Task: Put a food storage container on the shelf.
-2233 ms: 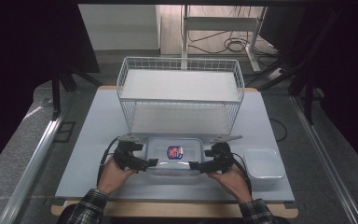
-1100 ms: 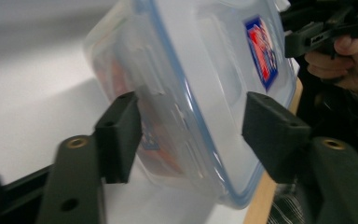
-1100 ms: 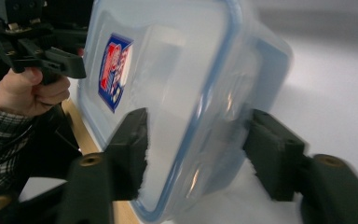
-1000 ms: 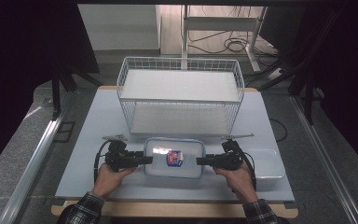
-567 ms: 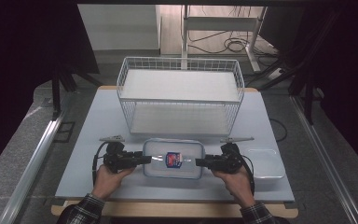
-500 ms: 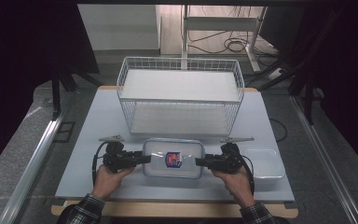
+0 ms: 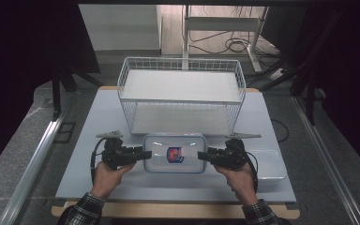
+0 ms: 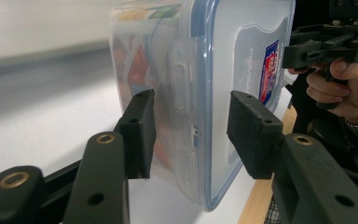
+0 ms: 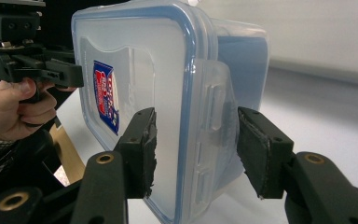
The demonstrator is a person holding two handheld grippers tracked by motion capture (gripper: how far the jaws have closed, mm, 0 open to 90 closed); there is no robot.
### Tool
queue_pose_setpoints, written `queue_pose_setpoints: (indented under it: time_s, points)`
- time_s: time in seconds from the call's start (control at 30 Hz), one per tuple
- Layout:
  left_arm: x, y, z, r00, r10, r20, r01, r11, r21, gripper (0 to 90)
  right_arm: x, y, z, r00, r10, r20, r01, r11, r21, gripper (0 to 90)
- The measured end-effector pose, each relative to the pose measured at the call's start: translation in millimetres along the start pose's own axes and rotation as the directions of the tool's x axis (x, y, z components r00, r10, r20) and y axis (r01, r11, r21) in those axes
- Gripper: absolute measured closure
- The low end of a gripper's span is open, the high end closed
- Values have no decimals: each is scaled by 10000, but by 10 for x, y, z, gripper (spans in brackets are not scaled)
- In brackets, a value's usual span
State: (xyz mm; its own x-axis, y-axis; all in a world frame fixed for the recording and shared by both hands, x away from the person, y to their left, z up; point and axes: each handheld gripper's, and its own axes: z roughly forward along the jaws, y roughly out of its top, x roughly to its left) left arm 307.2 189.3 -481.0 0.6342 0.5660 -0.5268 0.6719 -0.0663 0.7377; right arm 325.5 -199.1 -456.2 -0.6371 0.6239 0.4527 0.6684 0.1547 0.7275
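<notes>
Nearest the counter's [image 7: 98, 117] front edge, two hands in plaid sleeves come in, the left hand [image 7: 105, 176] and the right hand [image 7: 238, 178], one gripper in each. The left gripper [image 7: 145, 153] meets the left end of the container [image 7: 159, 154] and the right gripper [image 7: 201, 154] meets its right end.

In the left gripper view the fingers [image 8: 140, 130] have just been closing. They now clamp that end of the container, one pad on the body, the other against the lid beside the latch flap. In the right gripper view the fingers [image 9: 142, 144] grasp the other end the same way, across lid and flap.

There is one container: a clear rectangular box with rounded corners, a blue seal line round its lid and a red-and-blue label [image 7: 175, 154] at the lid's middle. Colourful contents show through its wall in the left gripper view. It sits between the two grippers near the front middle of the counter.

One empty clear tub [image 7: 268, 164] lies just beyond the right hand. Farther back stands one white wire basket [image 7: 180, 59], just behind the container.
</notes>
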Motion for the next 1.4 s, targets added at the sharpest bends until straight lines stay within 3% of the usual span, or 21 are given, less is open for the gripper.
queue_pose_setpoints:
  time_s: [0.47, 0.93, 1.4]
  points:
    - [-194, 426, -164, 9983, 507, -272, -520, 9976, -459, 528, 99, 414, -167, 9990, -420, -129, 411, 9972, -630, 489]
    - [-264, 810, -224, 9966, 752, -336, -776, 9941, -756, 530, 71, 703, -256, 9989, -293, -365, 254, 9944, -1023, 490]
    - [-326, 1243, -312, 9940, 1033, -361, -1066, 9888, -1049, 531, 132, 1150, -389, 9968, -761, -248, 715, 9861, -1497, 490]
